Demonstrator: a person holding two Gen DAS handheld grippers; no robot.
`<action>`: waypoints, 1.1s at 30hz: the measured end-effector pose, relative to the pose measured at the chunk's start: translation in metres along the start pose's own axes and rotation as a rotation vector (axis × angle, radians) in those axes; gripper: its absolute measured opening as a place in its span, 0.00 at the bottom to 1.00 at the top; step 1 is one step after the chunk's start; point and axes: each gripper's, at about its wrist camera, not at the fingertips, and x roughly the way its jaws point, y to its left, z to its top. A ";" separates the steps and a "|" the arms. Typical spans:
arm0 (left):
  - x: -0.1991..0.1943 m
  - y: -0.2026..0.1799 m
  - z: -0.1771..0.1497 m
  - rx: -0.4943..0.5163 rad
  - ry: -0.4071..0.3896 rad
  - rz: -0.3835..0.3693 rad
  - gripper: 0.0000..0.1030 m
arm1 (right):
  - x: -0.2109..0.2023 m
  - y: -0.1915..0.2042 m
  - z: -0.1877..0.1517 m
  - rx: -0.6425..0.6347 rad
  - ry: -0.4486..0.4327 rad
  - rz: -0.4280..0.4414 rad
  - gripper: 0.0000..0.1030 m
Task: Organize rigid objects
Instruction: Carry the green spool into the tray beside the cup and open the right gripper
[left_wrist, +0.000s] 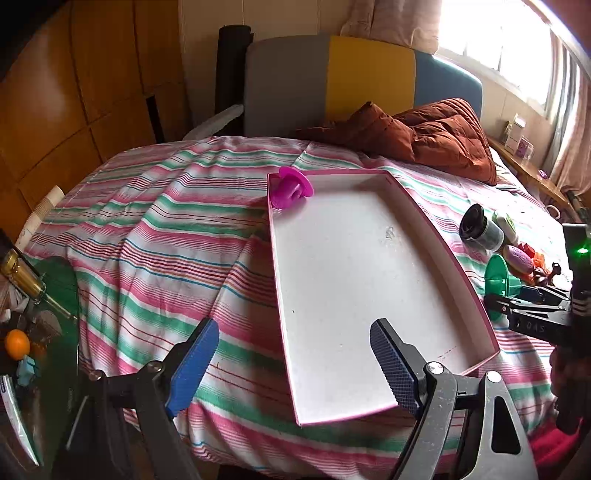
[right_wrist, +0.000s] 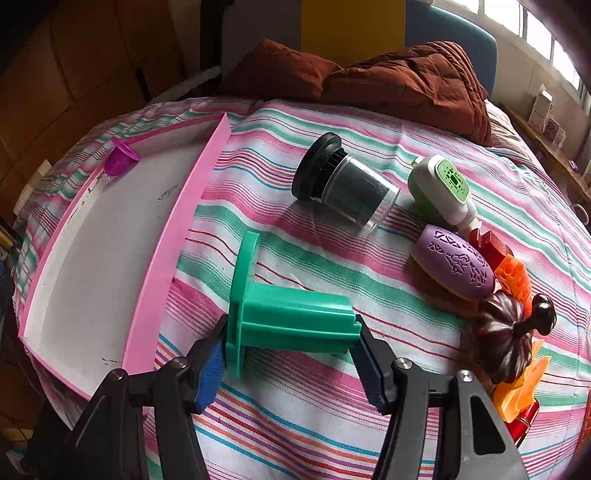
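Left gripper (left_wrist: 295, 365) released over tray (left_wrist: 458, 251) rim | right gripper (right_wrist: 291, 354) grasping green spool (right_wrist: 291, 314)

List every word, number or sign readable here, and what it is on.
None can be read for certain.
Right claw: pale letters on its arm, too blurred.
Purple oval: embossed patterns, no words.
Green-and-white bottle: dotted emblem, no text.
Windowsill boxes: print too small.
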 end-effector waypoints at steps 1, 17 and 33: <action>-0.002 0.001 -0.001 -0.002 -0.004 0.001 0.82 | 0.000 0.000 0.000 0.002 -0.002 -0.002 0.60; -0.010 0.016 -0.007 -0.049 -0.014 -0.006 0.82 | -0.005 0.005 -0.009 0.038 -0.018 -0.049 0.60; -0.008 0.037 -0.013 -0.093 -0.014 0.012 0.82 | -0.063 0.048 0.018 -0.038 -0.147 0.004 0.60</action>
